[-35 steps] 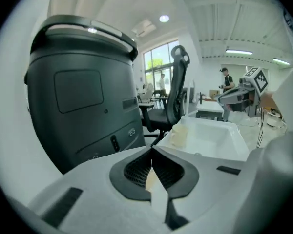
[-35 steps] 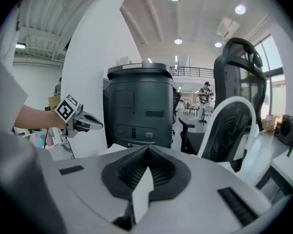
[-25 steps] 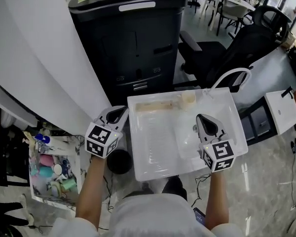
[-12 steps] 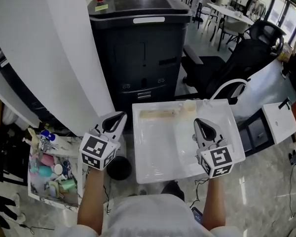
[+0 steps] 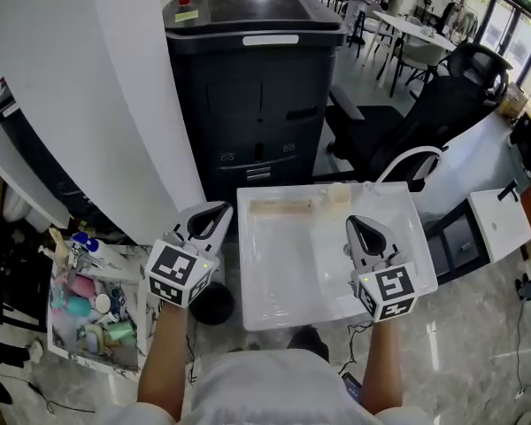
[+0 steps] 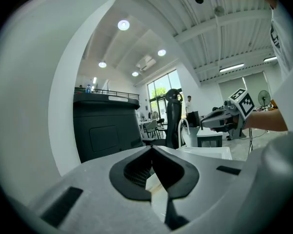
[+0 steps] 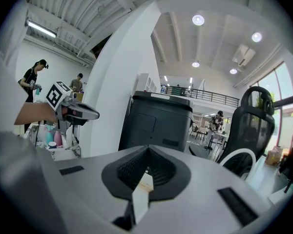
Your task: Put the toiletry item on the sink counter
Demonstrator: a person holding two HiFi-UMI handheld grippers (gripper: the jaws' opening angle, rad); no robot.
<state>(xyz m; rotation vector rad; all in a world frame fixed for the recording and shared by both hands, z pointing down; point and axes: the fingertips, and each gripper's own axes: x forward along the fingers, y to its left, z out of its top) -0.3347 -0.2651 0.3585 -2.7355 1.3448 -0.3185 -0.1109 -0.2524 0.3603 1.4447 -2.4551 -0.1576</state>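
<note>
Pink and teal bottles [image 5: 81, 306]: packed in a tray [image 5: 115, 257] on the floor, far left. I can't read their long axes at this size.
Left gripper [image 5: 218, 211]: clenched on nothing, tips meeting. It hangs just outside the sink's left edge, pointing away from me, roughly level.
Bearing to bottles: below the left gripper and to its left, back toward me. My left hand is plainly the nearer one.
Sink [image 5: 279, 277]: white, basin bare.
Back ledge: a beige bar [image 5: 279, 206] lies flat, long axis running left to right along the ledge. Just to its right is a pale round piece [image 5: 338, 193]. I can't tell what either one is.
Right gripper [image 5: 354, 224]: clenched too, nothing between the pads. It hovers over the basin's right half, aimed at the back ledge, with the pale piece near, ahead and slightly left.
Arms: both forearms reach straight out from me, marker cubes facing me.
Judgement: this fits two stages. Either an item is due from the tray, or one already lies on the ledge and both hands are clear. I log no move.
</note>
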